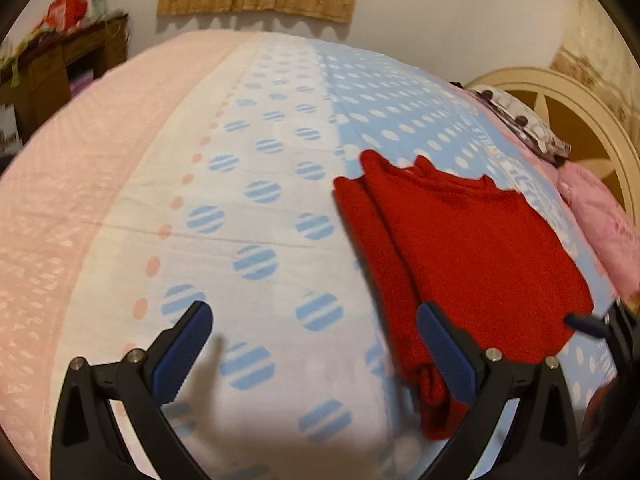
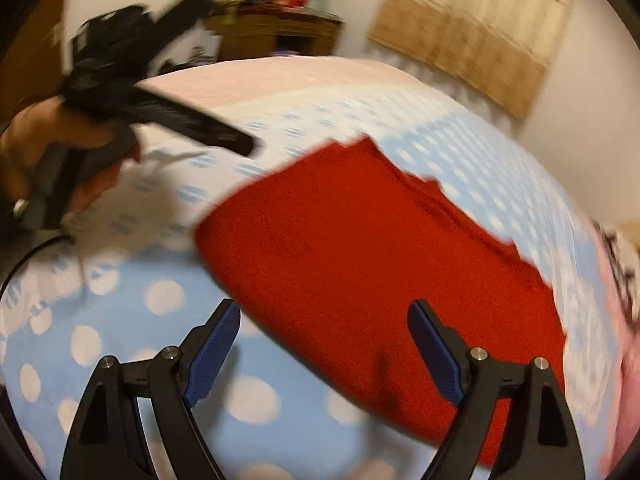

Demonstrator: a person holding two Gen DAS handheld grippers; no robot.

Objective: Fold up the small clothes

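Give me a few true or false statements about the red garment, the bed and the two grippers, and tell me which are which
1. The red garment lies on the bedsheet. True.
2. The left gripper is clamped on the garment. False: its jaws stand wide apart with nothing pinched between them.
3. The right gripper is open. True.
4. The sheet is plain white. False: it has blue striped dots on white, white dots on blue, and a pink part.
5. The garment hangs off the edge of the bed. False: it rests flat on the sheet, partly folded along one side.
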